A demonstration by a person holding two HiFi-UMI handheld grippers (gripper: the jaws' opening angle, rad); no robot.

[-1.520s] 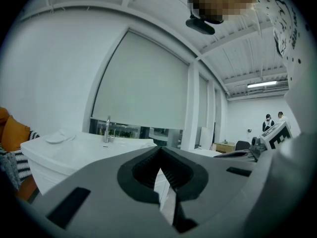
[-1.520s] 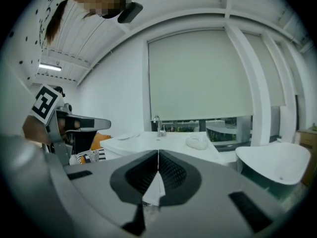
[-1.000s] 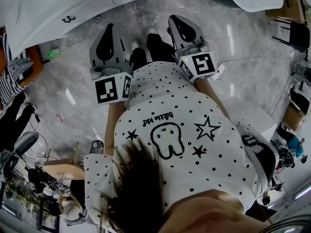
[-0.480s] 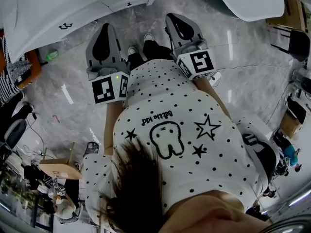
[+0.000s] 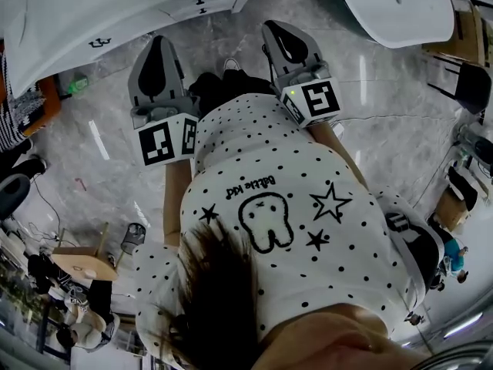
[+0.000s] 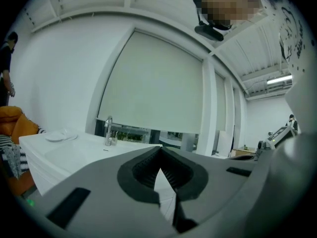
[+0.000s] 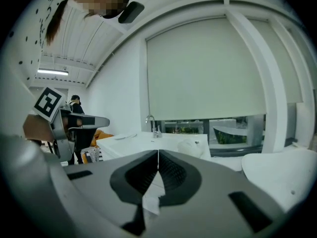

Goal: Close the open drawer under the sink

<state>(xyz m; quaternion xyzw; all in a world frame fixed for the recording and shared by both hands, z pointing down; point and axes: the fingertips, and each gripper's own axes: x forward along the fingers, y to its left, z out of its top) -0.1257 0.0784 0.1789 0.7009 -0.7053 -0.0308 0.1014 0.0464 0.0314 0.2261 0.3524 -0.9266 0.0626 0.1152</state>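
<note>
**Under-sink drawer: not yet reached, both grippers clenched and empty**

The white drawer front with small dark handles [image 5: 202, 5] sits at the top edge of the head view. It is in the white vanity cabinet [image 5: 115, 29] below the sink counter, ahead of the person and well apart from both grippers. From this angle I cannot tell how far it stands out.

Judged by appearance, it is a rigid, smooth-painted panel on runners. It should be stiff and only moderately heavy, it should slide easily, and it could slam if shoved hard. No grasp seems needed. A flat, steady push at mid-front, just beside the handle, should keep it from skewing.

The left gripper [image 5: 156, 43] has its jaws pressed together with nothing between them. The right gripper [image 5: 277, 29] is likewise clamped shut and empty. Both are held level above the grey marble floor [image 5: 100, 129].

The left gripper view shows the white counter [image 6: 64, 150] and its chrome tap [image 6: 108, 130] beyond the jaws.
</note>
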